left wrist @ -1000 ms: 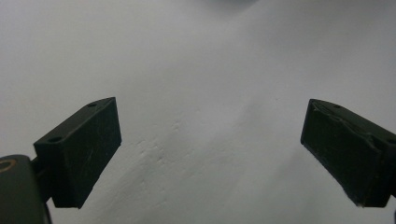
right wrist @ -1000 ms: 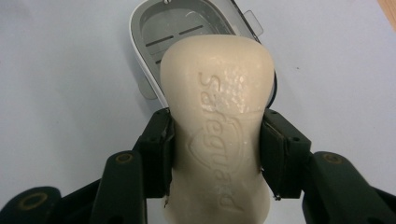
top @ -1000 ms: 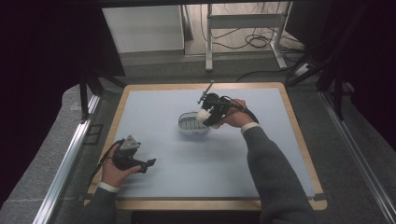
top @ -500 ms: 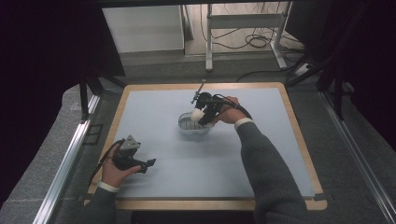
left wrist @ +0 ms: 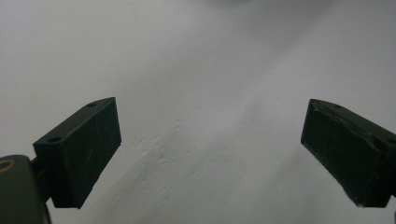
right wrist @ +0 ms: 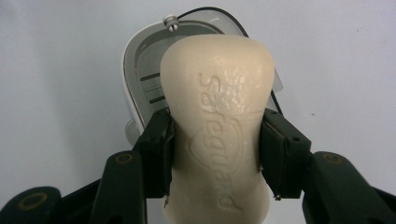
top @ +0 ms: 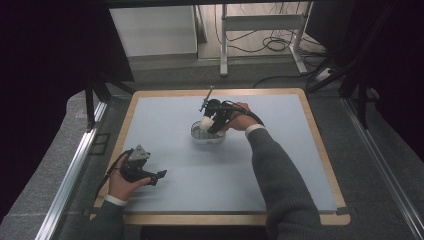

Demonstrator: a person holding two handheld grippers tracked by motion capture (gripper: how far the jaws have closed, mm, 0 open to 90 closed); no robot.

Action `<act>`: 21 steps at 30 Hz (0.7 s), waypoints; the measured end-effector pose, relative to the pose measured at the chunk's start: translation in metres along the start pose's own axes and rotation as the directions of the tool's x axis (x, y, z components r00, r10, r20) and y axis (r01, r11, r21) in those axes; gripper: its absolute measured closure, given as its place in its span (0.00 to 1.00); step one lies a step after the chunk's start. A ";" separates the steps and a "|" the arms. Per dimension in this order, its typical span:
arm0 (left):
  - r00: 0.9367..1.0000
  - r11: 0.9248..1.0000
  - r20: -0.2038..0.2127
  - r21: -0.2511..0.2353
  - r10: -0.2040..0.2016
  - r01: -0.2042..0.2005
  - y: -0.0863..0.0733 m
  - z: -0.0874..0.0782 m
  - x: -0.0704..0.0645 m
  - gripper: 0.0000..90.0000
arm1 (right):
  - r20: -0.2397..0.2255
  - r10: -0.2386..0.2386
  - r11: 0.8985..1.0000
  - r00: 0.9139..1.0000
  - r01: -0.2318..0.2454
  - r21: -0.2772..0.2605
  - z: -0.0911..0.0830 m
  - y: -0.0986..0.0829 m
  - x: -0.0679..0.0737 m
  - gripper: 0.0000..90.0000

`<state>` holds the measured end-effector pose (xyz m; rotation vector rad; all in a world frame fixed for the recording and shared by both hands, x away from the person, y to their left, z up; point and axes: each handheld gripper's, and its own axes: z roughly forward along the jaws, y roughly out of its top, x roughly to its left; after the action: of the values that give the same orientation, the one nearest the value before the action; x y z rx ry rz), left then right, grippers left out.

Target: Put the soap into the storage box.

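Right gripper (right wrist: 215, 154) clamps soap bar (right wrist: 217, 121) lengthwise, seemingly above soap dish (right wrist: 140, 70).

A pale blue mat (top: 200, 170) covers the wood-edged table (top: 320, 150); cables (top: 270, 45) lie on the floor beyond.

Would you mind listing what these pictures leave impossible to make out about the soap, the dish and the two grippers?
- Soap bar, right gripper view: its near end is cut off by the bottom edge.
- Soap dish, right gripper view: most of its floor is hidden behind the bar, so whether the bar touches it is unclear.
- Right gripper, high view: the jaws' grip is too small to see.
- Left gripper, high view: its opening is too small to judge.
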<state>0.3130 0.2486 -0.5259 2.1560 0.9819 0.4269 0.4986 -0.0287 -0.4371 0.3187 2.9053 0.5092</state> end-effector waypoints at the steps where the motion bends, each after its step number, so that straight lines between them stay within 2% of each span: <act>1: 1.000 1.000 0.000 0.000 0.000 0.000 0.000 0.000 0.000 0.06 | 0.000 -0.002 1.000 1.000 0.002 0.001 0.001 0.001 0.000 0.55; 15: 1.000 1.000 0.001 -0.003 -0.002 0.002 0.000 0.000 0.000 0.06 | 0.011 -0.080 0.996 0.997 0.080 0.039 0.015 0.005 0.002 0.55; 21: 1.000 1.000 0.001 -0.003 -0.002 0.002 0.000 0.000 0.000 0.06 | -0.016 -0.091 0.995 0.996 0.092 0.043 0.017 0.006 0.006 0.50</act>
<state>0.3129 0.2486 -0.5258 2.1524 0.9818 0.4256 0.4971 -0.0163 -0.4520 0.1871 2.9317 0.4358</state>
